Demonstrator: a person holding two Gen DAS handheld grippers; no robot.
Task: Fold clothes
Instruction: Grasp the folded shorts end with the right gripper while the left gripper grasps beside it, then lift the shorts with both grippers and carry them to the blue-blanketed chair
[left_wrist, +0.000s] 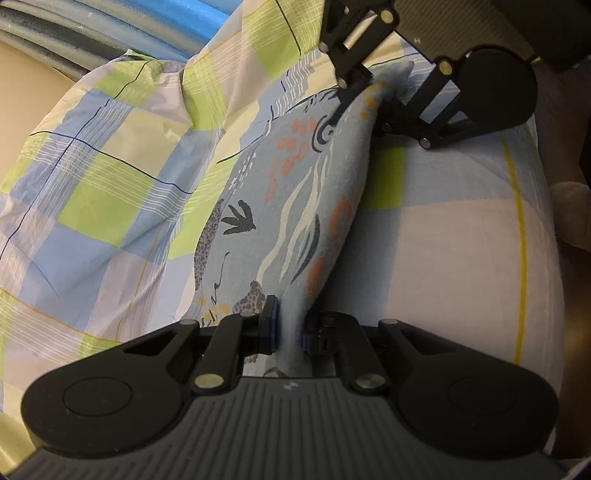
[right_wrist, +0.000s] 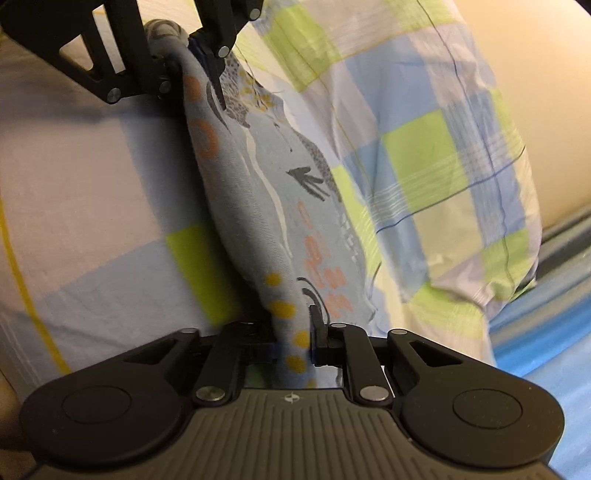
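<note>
Checked blue-and-green bedsheet lies underneath. Both the left gripper and right gripper have jaws clamped on the patterned light-blue garment, stretched toward 12 o'clock; uneven pulling could slip an edge free.

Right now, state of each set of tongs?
Left tongs: closed on the light blue printed cotton garment.
Right tongs: closed on the same garment's other end.
</note>
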